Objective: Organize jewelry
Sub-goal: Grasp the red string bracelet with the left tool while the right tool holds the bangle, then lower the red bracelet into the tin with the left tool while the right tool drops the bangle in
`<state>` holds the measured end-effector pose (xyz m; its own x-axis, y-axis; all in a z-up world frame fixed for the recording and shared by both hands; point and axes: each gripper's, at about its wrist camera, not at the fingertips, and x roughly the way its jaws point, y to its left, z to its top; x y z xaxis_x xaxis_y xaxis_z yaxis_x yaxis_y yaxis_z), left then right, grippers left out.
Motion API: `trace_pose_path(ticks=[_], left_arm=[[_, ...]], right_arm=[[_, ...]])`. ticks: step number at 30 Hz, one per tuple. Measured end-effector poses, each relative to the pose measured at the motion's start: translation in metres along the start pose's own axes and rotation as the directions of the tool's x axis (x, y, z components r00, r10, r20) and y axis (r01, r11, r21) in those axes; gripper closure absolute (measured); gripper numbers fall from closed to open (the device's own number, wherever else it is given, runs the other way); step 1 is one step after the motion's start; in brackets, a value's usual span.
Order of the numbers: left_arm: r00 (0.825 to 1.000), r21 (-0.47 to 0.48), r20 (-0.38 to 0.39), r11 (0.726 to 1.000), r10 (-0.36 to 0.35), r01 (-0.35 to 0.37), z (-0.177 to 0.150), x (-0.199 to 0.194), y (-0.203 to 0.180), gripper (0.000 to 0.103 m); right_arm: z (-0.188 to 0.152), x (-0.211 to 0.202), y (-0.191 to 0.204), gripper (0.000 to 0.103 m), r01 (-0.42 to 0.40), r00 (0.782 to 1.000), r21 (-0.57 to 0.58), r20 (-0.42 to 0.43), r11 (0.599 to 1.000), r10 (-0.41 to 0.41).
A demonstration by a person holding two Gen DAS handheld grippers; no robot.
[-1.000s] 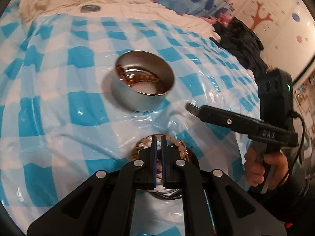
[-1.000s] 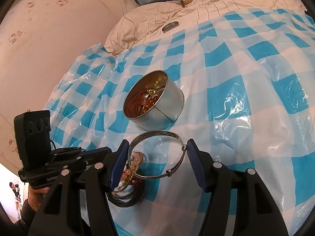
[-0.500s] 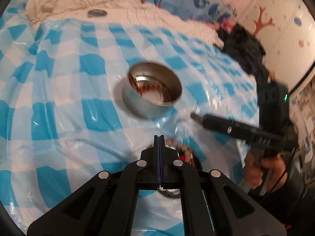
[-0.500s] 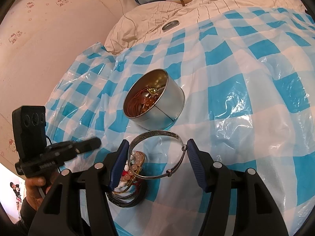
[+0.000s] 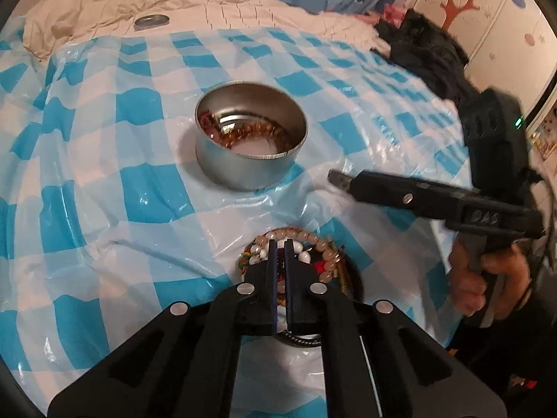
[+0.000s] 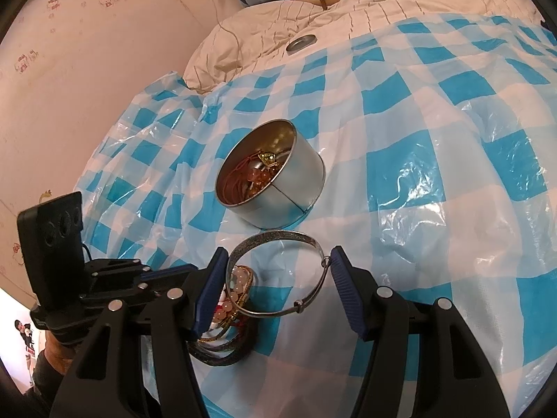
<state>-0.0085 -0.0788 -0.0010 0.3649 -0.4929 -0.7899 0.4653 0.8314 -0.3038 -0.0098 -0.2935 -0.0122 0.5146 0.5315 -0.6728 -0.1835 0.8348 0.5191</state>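
The silver bangle (image 6: 278, 271) is squeezed between the pads of the right gripper (image 6: 278, 289), held up just at 6 o'clock from the round tin (image 6: 271, 177). Some beads and a red cord are already in the tin. A pile of bead bracelets (image 5: 296, 261) waits on the checked sheet (image 5: 104, 191). The left gripper (image 5: 279, 254), fingers shut, hangs over that pile; I cannot tell if it pinches anything. Lots is left.

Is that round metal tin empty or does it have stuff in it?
Partly filled: the tin holds amber beads and red cord, with bare metal bottom showing.
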Motion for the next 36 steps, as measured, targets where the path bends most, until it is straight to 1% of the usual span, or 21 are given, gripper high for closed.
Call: trace_pose_path(ticks=[3, 5, 7, 9, 15, 17, 20, 22, 24, 26, 28, 31, 32, 36], left_arm=[[0.998, -0.029, 0.050, 0.999, -0.040, 0.041, 0.003, -0.014, 0.005, 0.101], [0.995, -0.044, 0.091, 0.997, -0.051, 0.055, 0.006, -0.024, 0.007, 0.101], [0.984, -0.062, 0.150, 0.993, -0.094, 0.104, 0.009, -0.038, 0.012, 0.101], [0.977, -0.079, 0.184, 0.989, -0.110, 0.126, 0.011, -0.048, 0.016, 0.101], [0.977, -0.087, 0.196, 0.991, -0.087, 0.106, 0.012, -0.051, 0.017, 0.101], [0.974, -0.097, 0.208, 0.989, -0.086, 0.108, 0.014, -0.053, 0.019, 0.101], [0.967, -0.118, 0.238, 0.985, -0.094, 0.125, 0.015, -0.058, 0.023, 0.100], [0.959, -0.131, 0.267, 0.982, -0.098, 0.137, 0.016, -0.065, 0.027, 0.100], [0.948, -0.146, 0.302, 0.978, -0.101, 0.151, 0.017, -0.072, 0.032, 0.100], [0.941, -0.157, 0.322, 0.975, -0.100, 0.158, 0.018, -0.078, 0.035, 0.100], [0.940, -0.163, 0.328, 0.974, -0.096, 0.157, 0.019, -0.080, 0.037, 0.100], [0.943, -0.170, 0.322, 0.975, -0.084, 0.145, 0.020, -0.079, 0.038, 0.100], [0.943, -0.173, 0.321, 0.974, -0.084, 0.146, 0.020, -0.078, 0.039, 0.100], [0.943, -0.173, 0.322, 0.974, -0.083, 0.145, 0.020, -0.079, 0.039, 0.100]], right_arm=[[0.000, 0.001, -0.001, 0.044, 0.002, 1.000, -0.004, -0.002, 1.000, -0.002], [0.000, 0.001, 0.000, 0.044, 0.007, 1.000, -0.011, -0.002, 1.000, -0.007], [0.000, 0.001, 0.000, 0.044, 0.012, 1.000, -0.015, 0.001, 1.000, -0.012], [0.001, 0.001, -0.001, 0.044, 0.013, 1.000, -0.015, 0.003, 1.000, -0.013], [0.000, 0.001, -0.001, 0.044, 0.017, 1.000, -0.015, 0.009, 1.000, -0.017], [0.001, 0.000, -0.003, 0.044, 0.000, 1.000, -0.005, 0.015, 1.000, 0.000], [0.005, -0.002, -0.014, 0.044, -0.063, 0.998, 0.061, 0.021, 0.996, 0.062], [0.007, -0.003, -0.019, 0.044, -0.070, 0.997, 0.085, 0.027, 0.994, 0.068], [0.008, -0.004, -0.020, 0.044, -0.060, 0.998, 0.083, 0.031, 0.995, 0.058], [0.008, -0.004, -0.016, 0.044, -0.051, 0.998, 0.064, 0.030, 0.997, 0.049], [0.007, -0.001, -0.009, 0.044, -0.042, 0.999, 0.033, 0.021, 0.999, 0.041], [0.003, 0.008, 0.004, 0.044, -0.084, 0.996, -0.017, -0.025, 0.996, 0.084], [0.000, 0.010, 0.011, 0.044, -0.088, 0.996, -0.048, -0.037, 0.995, 0.087], [-0.006, 0.010, 0.033, 0.044, -0.046, 0.999, -0.165, -0.028, 0.985, 0.042]])
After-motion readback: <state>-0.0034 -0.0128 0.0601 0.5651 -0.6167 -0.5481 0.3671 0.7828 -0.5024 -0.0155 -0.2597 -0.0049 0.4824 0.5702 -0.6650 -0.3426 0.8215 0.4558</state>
